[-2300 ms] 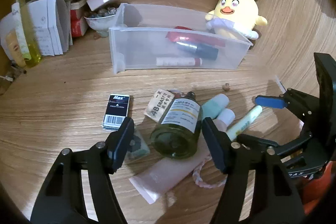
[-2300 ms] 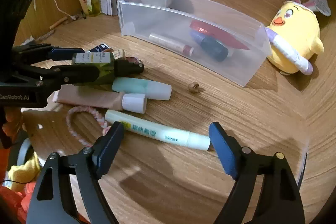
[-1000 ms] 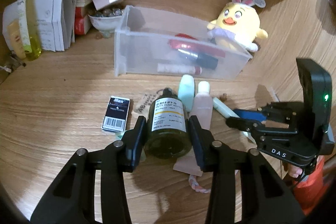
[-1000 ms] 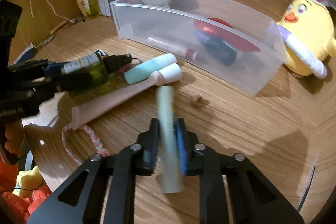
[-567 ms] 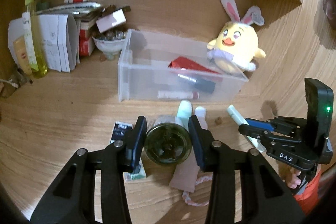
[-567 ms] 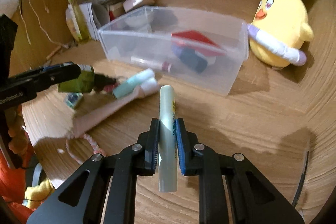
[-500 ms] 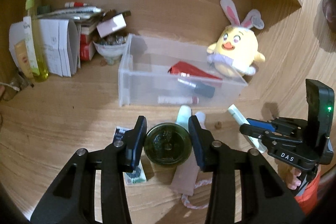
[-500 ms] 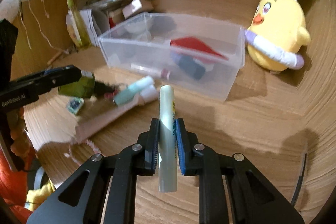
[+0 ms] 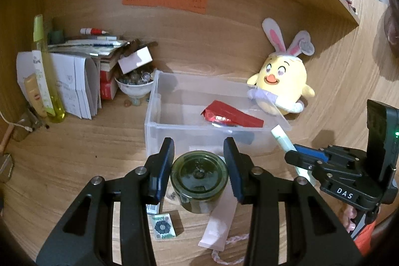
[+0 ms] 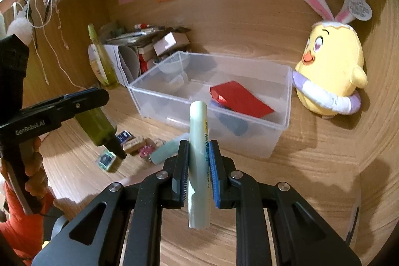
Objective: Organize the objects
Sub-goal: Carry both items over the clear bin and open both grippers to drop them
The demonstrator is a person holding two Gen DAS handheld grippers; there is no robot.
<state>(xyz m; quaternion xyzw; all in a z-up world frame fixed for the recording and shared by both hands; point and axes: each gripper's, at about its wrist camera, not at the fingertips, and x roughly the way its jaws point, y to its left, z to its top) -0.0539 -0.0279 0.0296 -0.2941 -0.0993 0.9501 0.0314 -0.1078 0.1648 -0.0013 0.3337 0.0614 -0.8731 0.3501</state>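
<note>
Pale green tube (image 10: 198,161): clamped mid-length in right gripper (image 10: 198,167), fingers closed on its sides; long axis along the fingers, far end aimed at clear plastic bin (image 10: 284,121), raised off the desk in front of the bin's near wall. Printed lettering down the side, "MINISO" partly legible.

Dark green glass bottle (image 9: 199,177): pinched across its body in left gripper (image 9: 199,166), held clear of the desk left of the bin's front; flat base toward the left wrist camera, black cap end angled down toward the desk in the right wrist view. Label not readable.

Bin contents: red pouch (image 10: 239,99) over a dark blue item; rest indistinct.

In front of bin, on desk: pink tube (image 9: 220,221), mint tube (image 10: 165,150), small green-patterned packet (image 9: 163,228), braided pink cord (image 9: 228,249).

Right of bin, touching its corner: yellow chick plush (image 10: 329,66) with rabbit ears.

Gripper bodies marked "GenRobot.AI" and "DAS".
</note>
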